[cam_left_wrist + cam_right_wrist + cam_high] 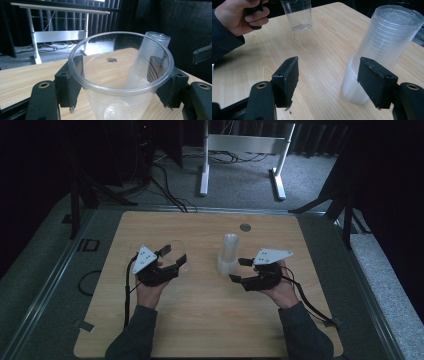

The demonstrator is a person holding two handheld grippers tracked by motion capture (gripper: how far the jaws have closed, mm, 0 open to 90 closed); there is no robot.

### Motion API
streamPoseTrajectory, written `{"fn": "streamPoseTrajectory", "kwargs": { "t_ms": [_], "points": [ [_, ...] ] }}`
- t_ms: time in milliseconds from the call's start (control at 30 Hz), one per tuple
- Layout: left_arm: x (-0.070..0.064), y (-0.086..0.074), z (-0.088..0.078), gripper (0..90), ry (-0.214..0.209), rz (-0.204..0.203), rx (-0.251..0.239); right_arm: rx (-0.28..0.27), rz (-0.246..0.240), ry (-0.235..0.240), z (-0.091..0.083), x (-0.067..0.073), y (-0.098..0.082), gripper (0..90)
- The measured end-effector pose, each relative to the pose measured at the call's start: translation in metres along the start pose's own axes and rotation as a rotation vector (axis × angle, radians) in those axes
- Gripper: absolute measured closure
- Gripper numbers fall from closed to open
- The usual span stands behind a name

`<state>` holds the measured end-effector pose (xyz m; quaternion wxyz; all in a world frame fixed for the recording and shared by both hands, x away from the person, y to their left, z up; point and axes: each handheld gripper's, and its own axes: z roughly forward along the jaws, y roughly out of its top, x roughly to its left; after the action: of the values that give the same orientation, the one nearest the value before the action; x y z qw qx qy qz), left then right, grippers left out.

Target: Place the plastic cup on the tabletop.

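An upright clear plastic cup (176,249) is held between the jaws of my left gripper (173,256) over the left half of the wooden table (200,320). In the left gripper view the pads press both sides of the cup (117,100) just under its rim, so the left gripper (120,80) is shut on it. A tall stack of clear cups (228,252) stands at the table's middle. My right gripper (239,270) is just right of the stack, open and holding nothing. In the right gripper view the stack (384,45) rises behind the right jaw of this gripper (329,72).
A small metal disc (245,227) is set in the table near its far edge. Beyond the table stands a white desk frame (240,145) with cables on the grey floor. Dark stands flank both sides. The person's left hand (239,15) is visible in the right gripper view.
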<state>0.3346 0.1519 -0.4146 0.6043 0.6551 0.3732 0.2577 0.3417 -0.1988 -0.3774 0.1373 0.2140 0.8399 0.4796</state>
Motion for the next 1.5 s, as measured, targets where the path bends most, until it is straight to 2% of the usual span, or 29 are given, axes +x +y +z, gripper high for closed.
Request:
{"fn": "streamPoseTrajectory", "kwargs": {
  "t_ms": [167, 300, 433, 833, 1500],
  "points": [
    [0.002, -0.002, -0.001, 30.3, 0.013, 0.004, 0.012, 0.009, -0.002, 0.001, 0.000, 0.000, -0.001, 32.9],
    [0.004, -0.003, -0.002, 30.2, 0.003, 0.010, 0.010, 0.009, -0.002, 0.003, 0.000, 0.000, -0.001, 32.9],
    [0.005, -0.003, -0.002, 30.2, 0.012, 0.015, 0.013, 0.010, -0.001, 0.004, -0.001, 0.000, -0.001, 32.9],
    [0.009, -0.003, -0.004, 30.3, 0.049, 0.014, 0.009, 0.007, 0.001, 0.008, -0.001, 0.000, -0.003, 32.9],
    [0.019, -0.011, -0.004, 30.3, 0.119, 0.024, 0.039, 0.006, 0.006, 0.010, -0.002, 0.000, -0.005, 32.9]
  ]
}}
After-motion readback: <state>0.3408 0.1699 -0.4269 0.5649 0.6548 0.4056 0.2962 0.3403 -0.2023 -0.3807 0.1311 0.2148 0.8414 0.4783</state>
